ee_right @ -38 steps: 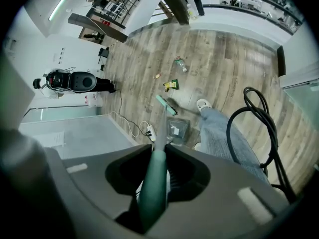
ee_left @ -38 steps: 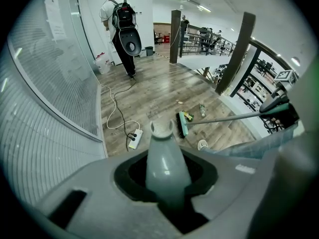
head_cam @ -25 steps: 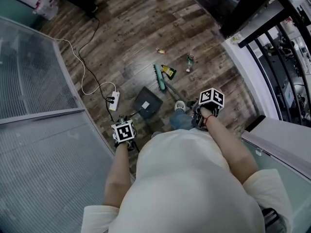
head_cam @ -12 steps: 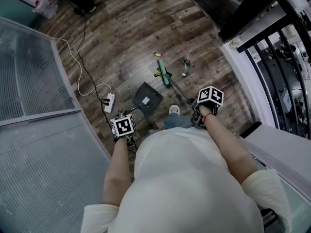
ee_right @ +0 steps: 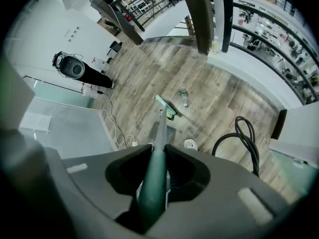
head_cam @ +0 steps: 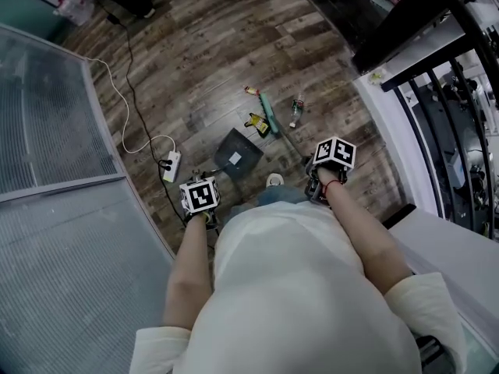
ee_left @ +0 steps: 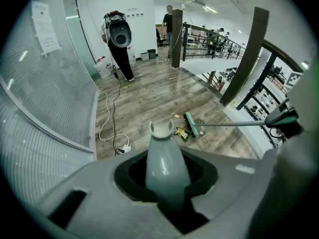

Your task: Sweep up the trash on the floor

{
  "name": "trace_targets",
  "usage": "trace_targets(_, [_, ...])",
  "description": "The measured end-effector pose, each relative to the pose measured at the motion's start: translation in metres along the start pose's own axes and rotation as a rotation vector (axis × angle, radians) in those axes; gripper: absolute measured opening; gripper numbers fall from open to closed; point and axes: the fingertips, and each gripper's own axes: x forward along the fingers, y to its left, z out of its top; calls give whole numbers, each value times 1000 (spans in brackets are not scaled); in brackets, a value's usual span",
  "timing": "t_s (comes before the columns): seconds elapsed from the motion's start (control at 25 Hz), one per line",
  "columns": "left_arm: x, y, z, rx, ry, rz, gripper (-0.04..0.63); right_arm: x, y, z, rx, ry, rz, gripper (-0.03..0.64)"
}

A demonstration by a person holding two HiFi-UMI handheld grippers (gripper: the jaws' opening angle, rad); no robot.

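Note:
My left gripper (head_cam: 206, 179) (ee_left: 162, 183) is shut on the grey handle of the dark dustpan (head_cam: 238, 153), which rests on the wood floor ahead of me. My right gripper (head_cam: 311, 165) (ee_right: 153, 183) is shut on the green broom handle (ee_right: 155, 173). The teal broom head (head_cam: 269, 111) (ee_left: 191, 124) lies just beyond the pan. A yellow wrapper (head_cam: 256, 123) (ee_left: 182, 133) sits between broom head and pan. A small bottle (head_cam: 297, 109) (ee_right: 183, 96) lies right of the broom, and a small wrapper (head_cam: 250, 91) lies at its far end.
A white power strip (head_cam: 169, 166) with white and black cables lies left of the pan, beside a glass wall (head_cam: 54, 115). A railing and white ledge (head_cam: 390, 107) run on the right. My shoe (head_cam: 274, 180) is near the pan. A black hose loop (ee_right: 244, 138) lies at right.
The broom head has passed over the yellow wrapper, which now lies on its left side, close to the dustpan. Both grippers keep their hold.

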Motion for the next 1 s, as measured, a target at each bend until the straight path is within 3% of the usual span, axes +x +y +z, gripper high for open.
trace_targets(0.52, [24,-12,23,-67,35,2,91,22,4,43,-227,54,-173,97])
trace_targets(0.76, [28,-3,23,-52,68,33,91,39,12,49,-295,94,-218,97])
trace_targets(1.0, [34,-3,31,-68,57,16,91,52,17,40,-355,151,-247,97])
